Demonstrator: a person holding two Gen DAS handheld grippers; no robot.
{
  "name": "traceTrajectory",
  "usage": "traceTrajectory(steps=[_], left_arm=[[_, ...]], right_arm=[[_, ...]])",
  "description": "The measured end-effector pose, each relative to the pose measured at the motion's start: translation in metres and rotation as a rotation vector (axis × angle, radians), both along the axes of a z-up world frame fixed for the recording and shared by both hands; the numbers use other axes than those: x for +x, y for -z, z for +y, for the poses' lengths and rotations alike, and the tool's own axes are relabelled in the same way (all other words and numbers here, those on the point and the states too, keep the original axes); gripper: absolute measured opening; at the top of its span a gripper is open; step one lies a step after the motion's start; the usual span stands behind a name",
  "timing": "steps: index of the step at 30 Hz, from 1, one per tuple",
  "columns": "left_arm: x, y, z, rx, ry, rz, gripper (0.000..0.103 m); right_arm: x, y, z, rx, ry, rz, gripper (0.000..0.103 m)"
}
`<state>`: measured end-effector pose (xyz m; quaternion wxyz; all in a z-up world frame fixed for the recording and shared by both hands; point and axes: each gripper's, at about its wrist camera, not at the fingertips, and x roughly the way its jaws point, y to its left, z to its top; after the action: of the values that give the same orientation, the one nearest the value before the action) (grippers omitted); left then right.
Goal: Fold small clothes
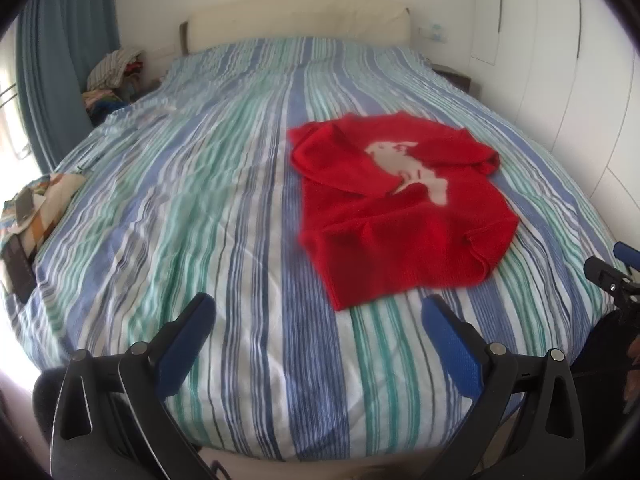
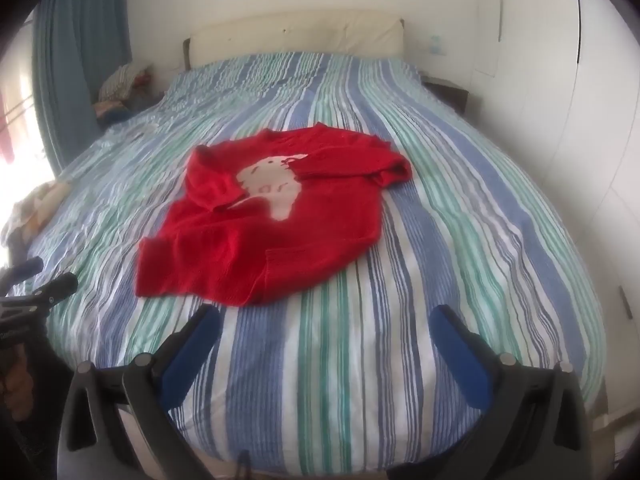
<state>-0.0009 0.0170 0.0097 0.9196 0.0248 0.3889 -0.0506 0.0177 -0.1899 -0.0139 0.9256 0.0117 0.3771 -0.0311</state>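
Note:
A small red knit sweater (image 1: 400,208) with a white animal figure on the chest lies on the striped bedcover (image 1: 224,216), both sleeves folded in over the front. It also shows in the right wrist view (image 2: 276,220). My left gripper (image 1: 320,308) is open and empty, above the bed's near edge, left of and nearer than the sweater. My right gripper (image 2: 326,318) is open and empty, just nearer than the sweater's hem. The right gripper's tip shows at the right edge of the left wrist view (image 1: 612,268).
A pile of clothes (image 1: 32,208) lies at the bed's left edge. More clothes (image 1: 112,76) are heaped beside the bed by the blue curtain (image 1: 60,48). A cream headboard (image 1: 300,20) stands at the far end, white wardrobe doors (image 1: 560,60) on the right.

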Motion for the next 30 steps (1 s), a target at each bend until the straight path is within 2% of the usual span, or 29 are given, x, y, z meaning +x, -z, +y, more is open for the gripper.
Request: traceTrajectory(steps=[18,30], left_arm=[[-0.001,0.007,-0.002,-0.005,0.004,0.011,0.103],[-0.002,0.012,0.002,-0.023,-0.003,0.027,0.103]], right_arm=[[0.003,0.002,0.009,0.027,-0.033,0.016,0.103],[0.003,0.004,0.02,-0.076,-0.067,0.031,0.103]])
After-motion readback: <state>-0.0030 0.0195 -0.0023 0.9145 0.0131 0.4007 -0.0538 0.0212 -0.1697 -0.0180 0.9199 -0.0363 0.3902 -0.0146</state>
